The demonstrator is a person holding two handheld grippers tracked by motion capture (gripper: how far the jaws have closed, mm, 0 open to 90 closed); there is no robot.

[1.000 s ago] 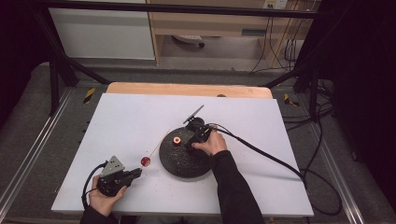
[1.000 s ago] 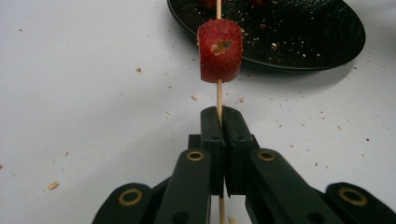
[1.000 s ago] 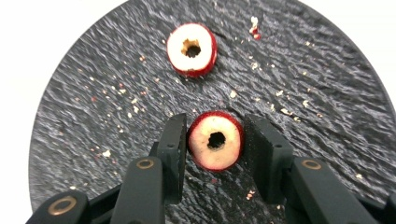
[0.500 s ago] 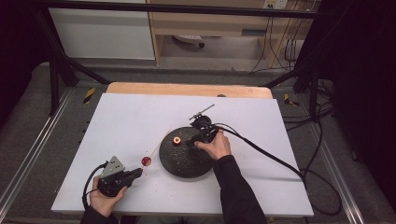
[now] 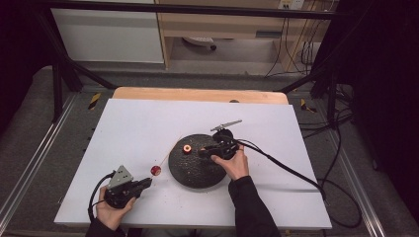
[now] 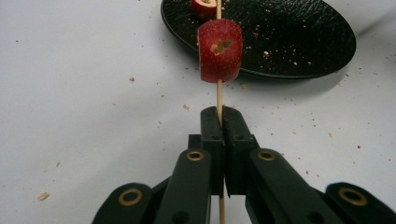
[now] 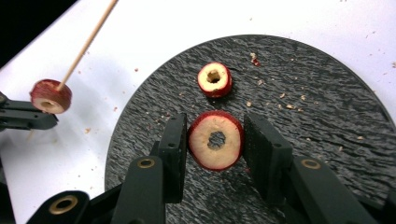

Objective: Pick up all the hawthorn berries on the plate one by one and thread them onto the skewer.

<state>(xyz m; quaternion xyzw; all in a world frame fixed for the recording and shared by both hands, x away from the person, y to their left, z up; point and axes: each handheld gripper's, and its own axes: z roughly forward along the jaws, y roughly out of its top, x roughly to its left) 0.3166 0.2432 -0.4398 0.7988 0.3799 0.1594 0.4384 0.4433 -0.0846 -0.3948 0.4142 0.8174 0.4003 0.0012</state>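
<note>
While your right tongs [image 7: 215, 140] clench the cored fruit ring [image 7: 215, 140] above the black plate [image 7: 327, 140], bring its hole in line with the skewer [image 6: 219, 95], gripped by your left tongs [image 6: 219, 116] just below the threaded slice [image 6: 220, 50].

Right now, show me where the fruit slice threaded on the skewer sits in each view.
High view: the threaded slice lies left of the black plate, ahead of the left gripper.
Left gripper view: upper centre, on the skewer above the shut fingers.
Right gripper view: far left, off the plate's edge.
Shared landmark: the black plate.
</note>
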